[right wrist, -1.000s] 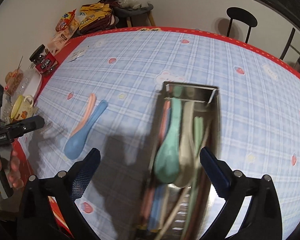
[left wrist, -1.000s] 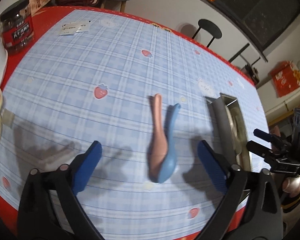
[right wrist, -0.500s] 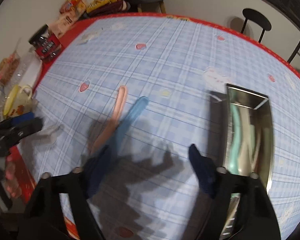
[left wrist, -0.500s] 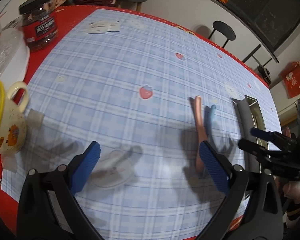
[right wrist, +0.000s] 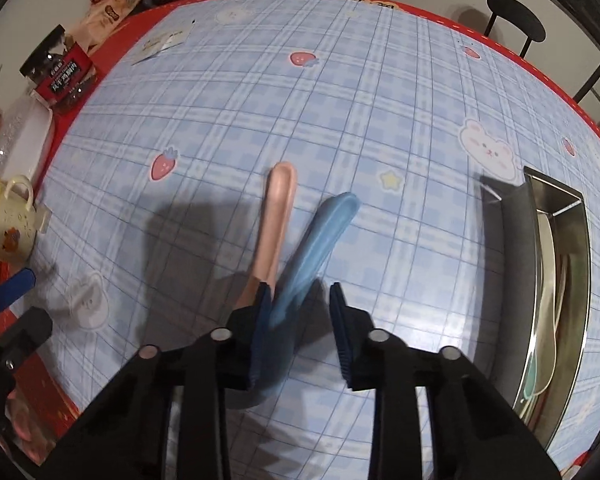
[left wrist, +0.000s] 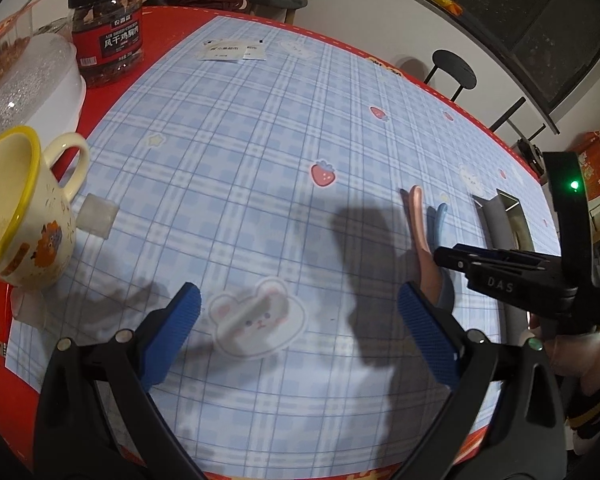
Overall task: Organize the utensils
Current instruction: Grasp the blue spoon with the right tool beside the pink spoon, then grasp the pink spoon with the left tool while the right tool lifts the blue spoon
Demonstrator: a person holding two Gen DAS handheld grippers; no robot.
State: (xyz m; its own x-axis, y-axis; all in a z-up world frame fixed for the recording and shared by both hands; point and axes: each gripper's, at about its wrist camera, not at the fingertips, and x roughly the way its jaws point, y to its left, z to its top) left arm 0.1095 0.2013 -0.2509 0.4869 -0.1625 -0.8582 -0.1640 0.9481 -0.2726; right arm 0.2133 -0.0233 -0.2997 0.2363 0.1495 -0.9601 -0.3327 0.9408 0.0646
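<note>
A pink spoon (right wrist: 278,216) and a blue spoon (right wrist: 320,236) lie side by side on the blue checked cloth, handles pointing away. My right gripper (right wrist: 300,320) is down over them with its jaws closing. The blue spoon's blurred lower part runs between the pads, against the left pad with a gap to the right one. The pink spoon passes just outside the left pad. Several more spoons lie in the steel tray (right wrist: 580,248) at the right. My left gripper (left wrist: 300,320) stands open over a bunny print, holding nothing, left of the spoons (left wrist: 418,220).
A yellow-rimmed mug (left wrist: 16,220), a white plastic container (left wrist: 32,80) and a red-labelled jar (left wrist: 108,28) crowd the table's left edge. Paper packets (left wrist: 232,52) lie at the far side. A black stool (left wrist: 454,68) stands beyond the table.
My right gripper moved left from above the tray to the two spoons, sank, and narrowed its jaws around the blue spoon. My left gripper drifted left, away from the spoons toward the mug.
</note>
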